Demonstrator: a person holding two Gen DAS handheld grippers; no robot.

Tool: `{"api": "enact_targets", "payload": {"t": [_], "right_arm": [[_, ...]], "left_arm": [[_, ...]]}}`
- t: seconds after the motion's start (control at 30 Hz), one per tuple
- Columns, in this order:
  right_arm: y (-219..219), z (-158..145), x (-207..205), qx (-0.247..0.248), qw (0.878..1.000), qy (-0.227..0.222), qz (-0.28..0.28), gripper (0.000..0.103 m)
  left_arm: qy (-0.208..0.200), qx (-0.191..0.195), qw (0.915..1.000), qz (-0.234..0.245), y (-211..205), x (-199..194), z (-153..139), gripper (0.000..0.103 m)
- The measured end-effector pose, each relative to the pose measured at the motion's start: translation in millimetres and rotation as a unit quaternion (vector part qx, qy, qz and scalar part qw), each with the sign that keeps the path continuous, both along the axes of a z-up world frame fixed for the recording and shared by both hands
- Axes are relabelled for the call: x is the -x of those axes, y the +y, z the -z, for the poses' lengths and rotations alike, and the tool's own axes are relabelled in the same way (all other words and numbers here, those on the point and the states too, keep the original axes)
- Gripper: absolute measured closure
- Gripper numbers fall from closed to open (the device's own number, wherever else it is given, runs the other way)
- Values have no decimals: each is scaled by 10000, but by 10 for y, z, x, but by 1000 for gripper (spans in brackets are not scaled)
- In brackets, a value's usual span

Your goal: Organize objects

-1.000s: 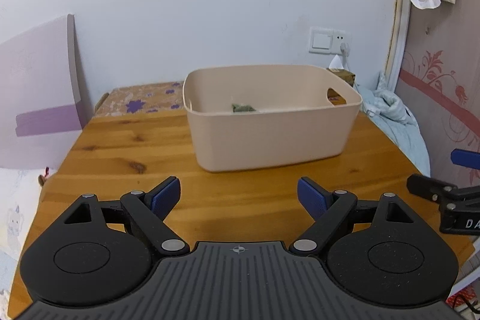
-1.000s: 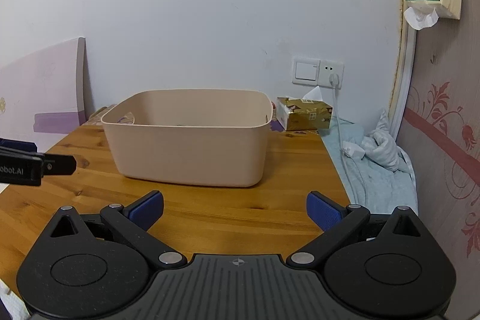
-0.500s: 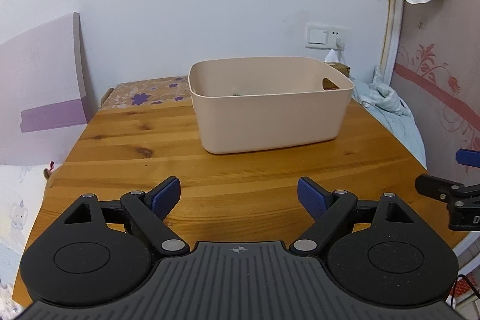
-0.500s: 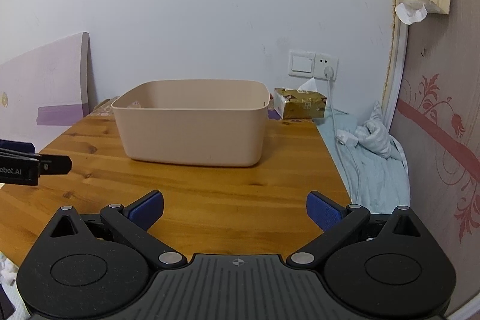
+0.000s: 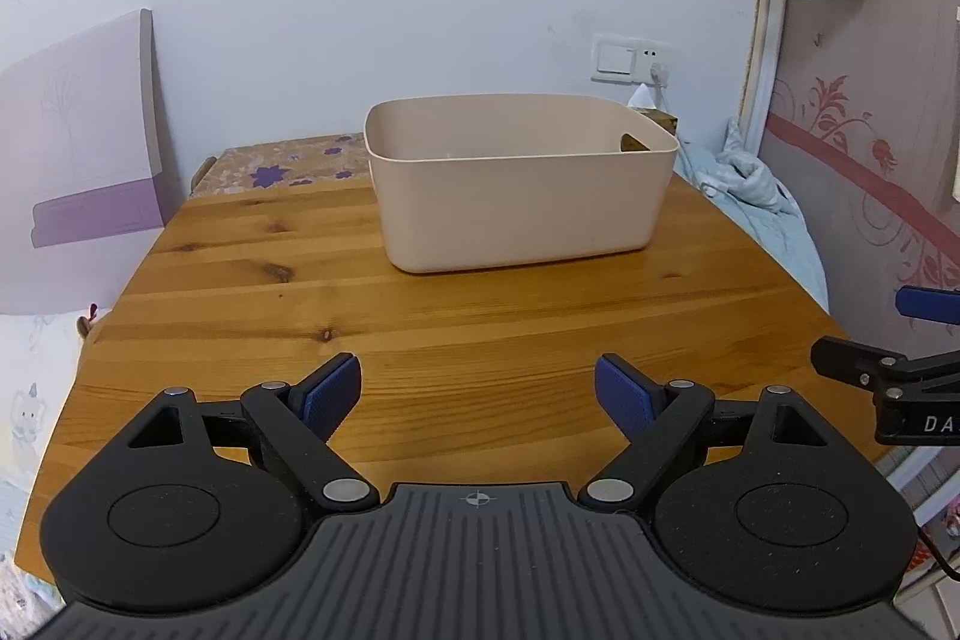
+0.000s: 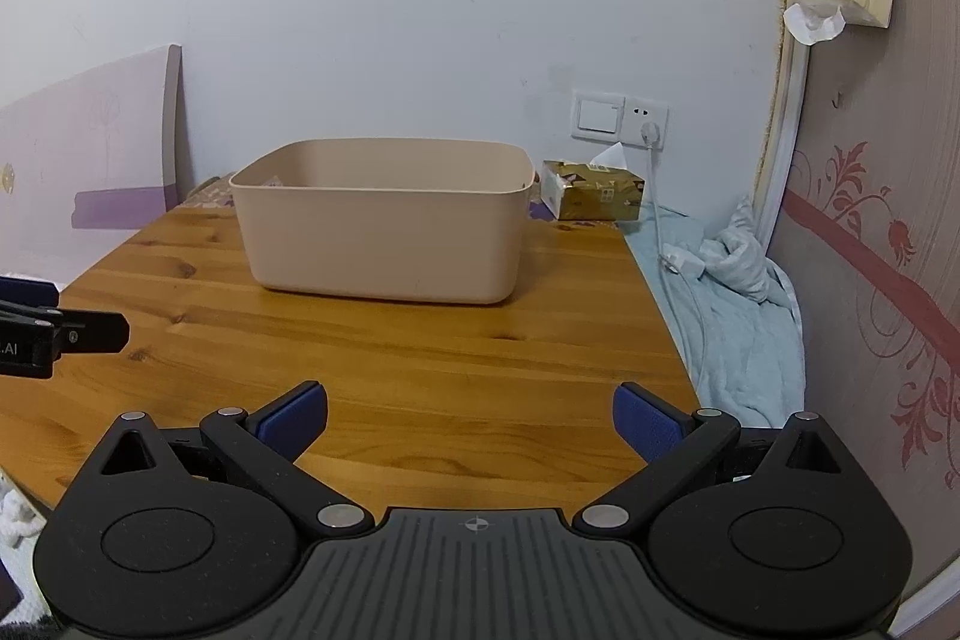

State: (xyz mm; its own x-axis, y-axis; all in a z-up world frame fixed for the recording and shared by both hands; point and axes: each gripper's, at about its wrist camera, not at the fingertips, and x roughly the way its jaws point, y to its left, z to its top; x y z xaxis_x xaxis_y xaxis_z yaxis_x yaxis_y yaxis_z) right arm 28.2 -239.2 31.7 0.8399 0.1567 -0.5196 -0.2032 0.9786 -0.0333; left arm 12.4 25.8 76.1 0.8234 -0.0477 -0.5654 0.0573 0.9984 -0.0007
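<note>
- My left claw (image 5: 478, 394) is hovering over the near part of the wooden table (image 5: 252, 292), its blue-padded jaws standing wide apart with nothing between them.
- My right claw (image 6: 471, 421) is hovering over the near right part of the same table, jaws likewise wide apart and gripping nothing.
- Each claw is showing at the edge of the other's view: the right one at the right margin of the left view, the left one at the left margin of the right view. They are sitting side by side, well apart.
- The beige bin (image 5: 516, 208) is standing upright on the far half of the table, clear of both claws, with a handle cut-out in its right end wall.
- I am unable to make out the bin's contents from this low angle.
- A gold tissue box (image 6: 594, 190) is lying behind the bin, to its right, below the wall socket (image 6: 621, 121).
- A pale blue cloth (image 6: 738, 292) is lying crumpled beside the table's right edge, with a white cable running over it.
- A purple panel (image 5: 78, 178) is leaning against the wall at the left.
</note>
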Motion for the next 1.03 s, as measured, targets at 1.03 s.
{"api": "enact_targets", "payload": {"t": [1.03], "right_arm": [[95,15,64,-13,9999,88,-118,0]], "left_arm": [[42,-39,9999,-124,50,133,12,16]]}}
